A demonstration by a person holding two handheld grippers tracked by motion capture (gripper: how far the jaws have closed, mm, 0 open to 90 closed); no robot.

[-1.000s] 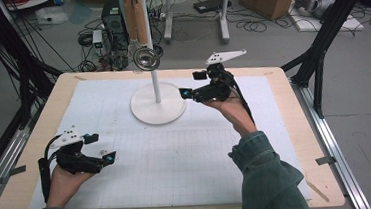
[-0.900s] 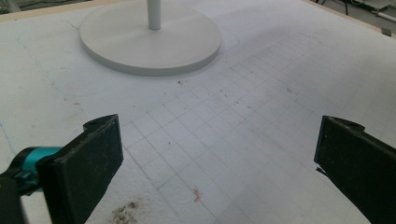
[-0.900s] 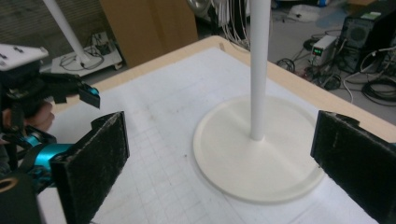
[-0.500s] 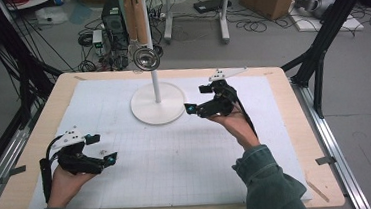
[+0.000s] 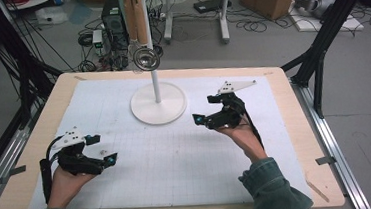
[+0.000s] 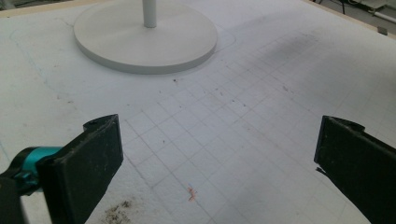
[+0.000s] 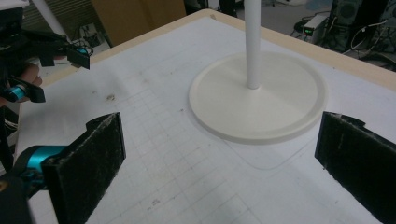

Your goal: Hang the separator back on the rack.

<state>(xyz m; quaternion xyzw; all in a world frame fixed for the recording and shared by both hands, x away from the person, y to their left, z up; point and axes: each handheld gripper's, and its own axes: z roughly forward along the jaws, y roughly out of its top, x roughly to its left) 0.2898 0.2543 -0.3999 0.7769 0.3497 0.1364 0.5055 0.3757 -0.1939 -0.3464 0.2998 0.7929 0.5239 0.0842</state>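
Right gripper (image 5: 201, 121) held low over the white gridded mat (image 5: 178, 160), just right of the white stand (image 5: 158, 102); jaws spread wide, having just been opening, nothing between them; in the right gripper view, pads (image 7: 88, 163) apart to either side of the frame with the stand's round base (image 7: 280, 100) close ahead and its pole rising from the base's middle; no contact with the base. Left gripper (image 5: 111, 158) low over the near left part of the mat, well apart from the stand; jaws likewise wide, nothing between them; in the left gripper view, bare grid between the pads (image 6: 88, 163), base of the stand farther off at upper left; small dark crumbs and a reddish speck (image 6: 191, 192) on the mat near that gripper. Stand upright on the far middle of the mat; two wooden-handled utensils (image 5: 136, 18) hanging from its top, a round metal bowl-shaped end (image 5: 146, 59) hanging beside the pole, clear of both grippers. Mat flat on the wooden table (image 5: 295, 126).
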